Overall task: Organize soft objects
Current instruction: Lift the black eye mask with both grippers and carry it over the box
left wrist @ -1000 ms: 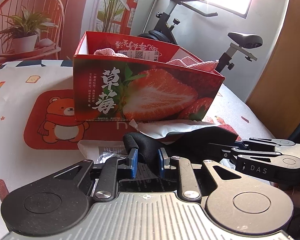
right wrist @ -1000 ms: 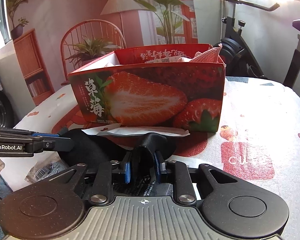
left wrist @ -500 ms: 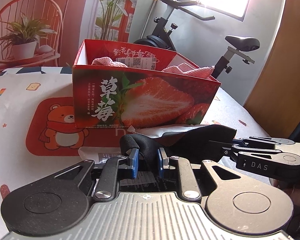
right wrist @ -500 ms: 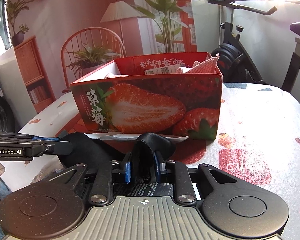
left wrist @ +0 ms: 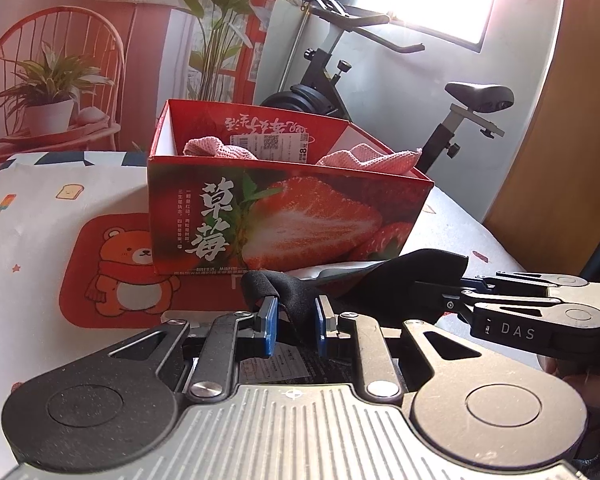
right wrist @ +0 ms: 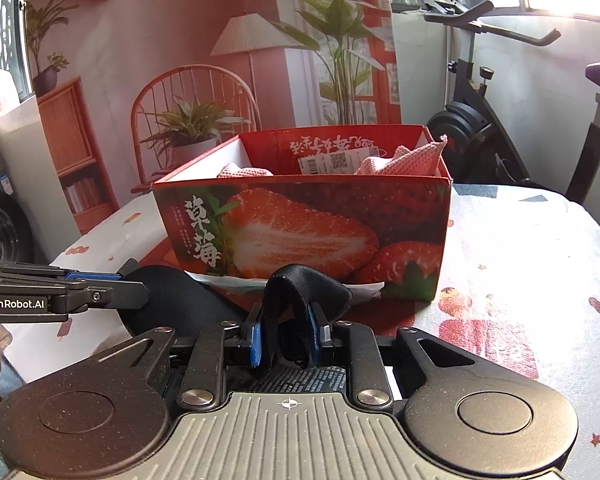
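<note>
Black fabric strap (left wrist: 400, 280): held up between left tool (left wrist: 294, 322) and right tool (right wrist: 286, 334), both pinching it. Step: carrying. Next: lift over strawberry box (left wrist: 284, 216) rim, release inside.

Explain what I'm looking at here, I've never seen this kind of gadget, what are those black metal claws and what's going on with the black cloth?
These are two hand-held grippers, each carried by a person, not a robot arm. Each has a camera looking forward along its two fingers, so each picture shows its own claws at the bottom. One picture is from the left gripper, the other from the right gripper; each also sees the other at its side. Both are shut on the same black cloth, one at each end, holding it in front of a strawberry box. The box sits on a table with a printed cover and already holds pink cloths. A white wrapper lies at the box's foot.
</note>
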The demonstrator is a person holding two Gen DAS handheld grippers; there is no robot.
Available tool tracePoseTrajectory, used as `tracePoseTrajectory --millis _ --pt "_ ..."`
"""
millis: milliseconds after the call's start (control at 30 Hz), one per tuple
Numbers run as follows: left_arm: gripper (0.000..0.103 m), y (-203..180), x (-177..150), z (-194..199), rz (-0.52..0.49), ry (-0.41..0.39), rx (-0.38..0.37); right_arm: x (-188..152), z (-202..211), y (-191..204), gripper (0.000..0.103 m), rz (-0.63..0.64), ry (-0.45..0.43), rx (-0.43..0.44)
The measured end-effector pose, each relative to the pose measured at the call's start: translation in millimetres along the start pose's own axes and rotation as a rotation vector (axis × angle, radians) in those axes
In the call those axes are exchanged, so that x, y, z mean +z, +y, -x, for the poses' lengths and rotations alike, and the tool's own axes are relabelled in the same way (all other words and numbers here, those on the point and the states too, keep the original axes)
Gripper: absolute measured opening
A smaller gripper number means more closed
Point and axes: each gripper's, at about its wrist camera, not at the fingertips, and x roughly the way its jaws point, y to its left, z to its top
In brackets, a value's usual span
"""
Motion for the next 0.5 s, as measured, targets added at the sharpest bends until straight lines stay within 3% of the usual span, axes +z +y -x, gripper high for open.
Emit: tracePoseTrajectory --millis 267,500 --pt "0.019 5 -2 -4 0.025 0.014 -0.009 -6 -1 -1 0.020 -0.023 0.018 0.006" --pt "0.019 2 5 9 0.012 -0.040 -0.007 5 9 3 0.020 -0.005 -0.030 0.013"
